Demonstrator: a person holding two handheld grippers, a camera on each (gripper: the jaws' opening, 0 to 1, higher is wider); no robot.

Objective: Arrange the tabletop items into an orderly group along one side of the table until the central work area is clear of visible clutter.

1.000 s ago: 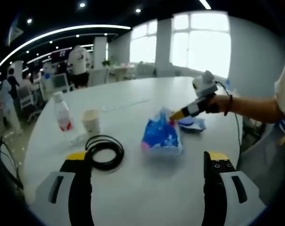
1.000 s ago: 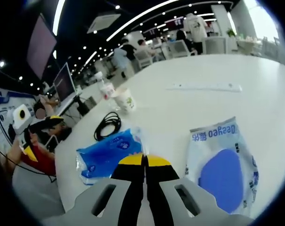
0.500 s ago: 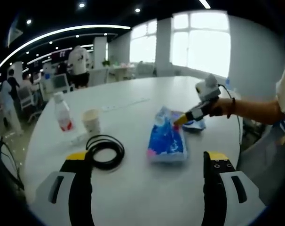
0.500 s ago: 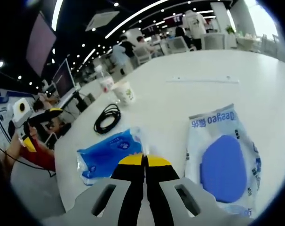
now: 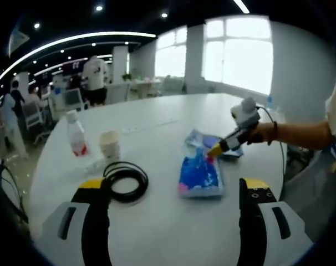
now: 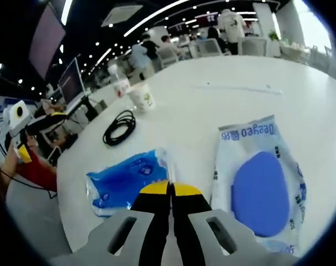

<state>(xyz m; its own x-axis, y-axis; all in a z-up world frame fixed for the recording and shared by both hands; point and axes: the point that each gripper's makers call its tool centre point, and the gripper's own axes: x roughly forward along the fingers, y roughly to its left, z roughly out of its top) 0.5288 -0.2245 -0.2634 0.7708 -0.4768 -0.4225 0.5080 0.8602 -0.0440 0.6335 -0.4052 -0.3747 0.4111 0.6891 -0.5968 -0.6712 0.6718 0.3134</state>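
A blue tissue packet [image 5: 200, 176] [image 6: 123, 180] lies flat on the round white table [image 5: 157, 221]. My right gripper [image 6: 169, 188] [image 5: 212, 151] is shut on the packet's near edge, with a hand holding it from the right. Right beside it lies a white wipes pack with a blue oval lid [image 6: 259, 183] [image 5: 212, 143]. My left gripper [image 5: 173, 185] hangs open over the near table with nothing between its jaws, and it appears at the table's edge in the right gripper view [image 6: 54, 117]. A coiled black cable [image 5: 125, 180] [image 6: 119, 124] lies left of the packet.
A paper cup [image 5: 108, 145] [image 6: 140, 97] and a plastic bottle with a red label [image 5: 76, 133] [image 6: 119, 83] stand past the cable. A white power strip [image 5: 148, 125] [image 6: 240, 87] lies farther across the table. People and desks fill the room behind.
The blue packet, tilted up a second ago, now lies flat and has slid nearer my left gripper, drawn by the right gripper. The left gripper has stayed open and still.
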